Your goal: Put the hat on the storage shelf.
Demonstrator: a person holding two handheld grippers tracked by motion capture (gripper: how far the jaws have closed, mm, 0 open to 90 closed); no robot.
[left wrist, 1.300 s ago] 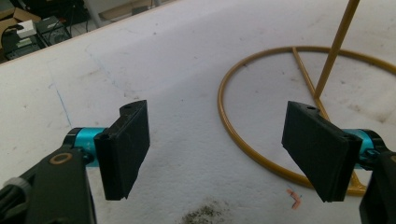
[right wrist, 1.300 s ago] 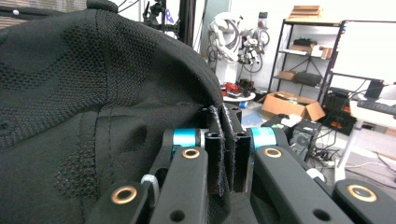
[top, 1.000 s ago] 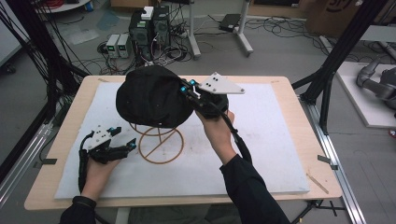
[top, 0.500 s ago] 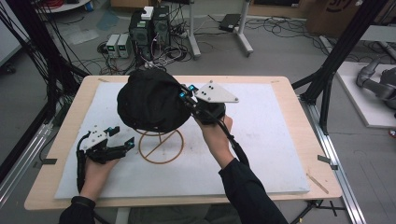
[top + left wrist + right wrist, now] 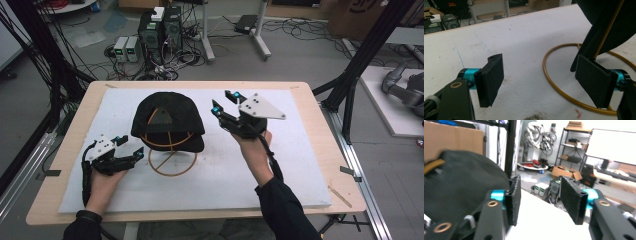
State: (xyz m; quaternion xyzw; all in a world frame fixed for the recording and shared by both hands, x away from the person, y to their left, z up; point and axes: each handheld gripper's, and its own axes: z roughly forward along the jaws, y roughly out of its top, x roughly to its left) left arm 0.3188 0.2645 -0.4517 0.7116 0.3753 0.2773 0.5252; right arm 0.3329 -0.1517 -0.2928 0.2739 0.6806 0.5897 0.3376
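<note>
A black cap (image 5: 167,120) sits on top of a gold wire stand (image 5: 172,161) in the middle of the white mat. My right gripper (image 5: 223,101) hovers open just right of the cap, nothing between its jaws; the cap's black fabric (image 5: 459,187) lies to the left of its left jaw. My left gripper (image 5: 130,148) rests low on the mat, left of the stand's ring base (image 5: 564,93). It is open and empty, with its right jaw over the ring and the cap's brim (image 5: 609,27) hanging above.
The white mat (image 5: 300,150) covers a wooden table (image 5: 310,90). Black frame posts (image 5: 360,70) stand at the table's right and left. Computers and cables (image 5: 160,30) lie on the floor beyond the far edge.
My right gripper let go of the cap and drew back to the right, jaws open. The cap has settled lower onto the stand, its opening now turned toward the camera. My left gripper barely moved.
</note>
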